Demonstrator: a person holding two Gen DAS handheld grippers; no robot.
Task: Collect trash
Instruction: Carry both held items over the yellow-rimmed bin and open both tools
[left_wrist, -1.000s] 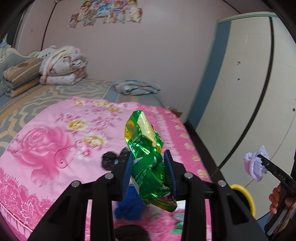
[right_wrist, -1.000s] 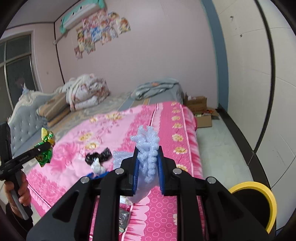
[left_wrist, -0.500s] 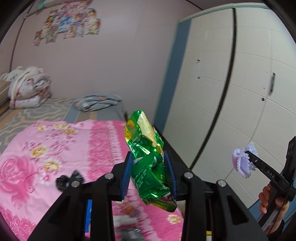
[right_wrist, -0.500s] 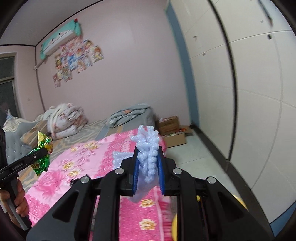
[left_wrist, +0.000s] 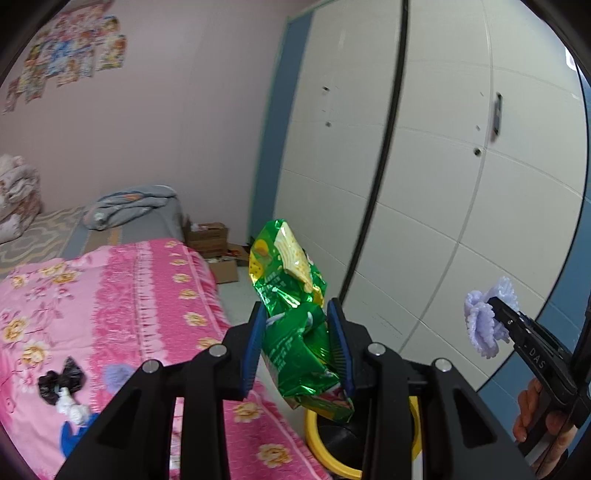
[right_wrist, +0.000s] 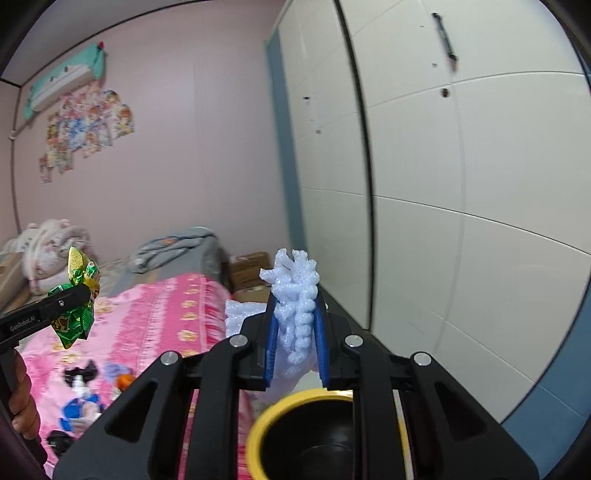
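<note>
Pink walls and white wardrobe doors fill my view. I see my left gripper (left_wrist: 298, 343) raised level, pinching a crumpled green snack bag (left_wrist: 295, 314) upright between its blue pads, above the yellow-rimmed bin (left_wrist: 314, 439) beside the bed (left_wrist: 129, 295). My right gripper (right_wrist: 297, 332) clamps a white foam net (right_wrist: 295, 295), poised over the same bin (right_wrist: 258, 432). Black and blue scraps (left_wrist: 61, 380) lie on the pink bedspread.

Left gripper (left_wrist: 297, 343): jaws clamped on a green snack bag (left_wrist: 295, 314), held aloft. Right gripper (right_wrist: 297, 336): jaws clamped on white foam (right_wrist: 297, 295), held aloft.
</note>
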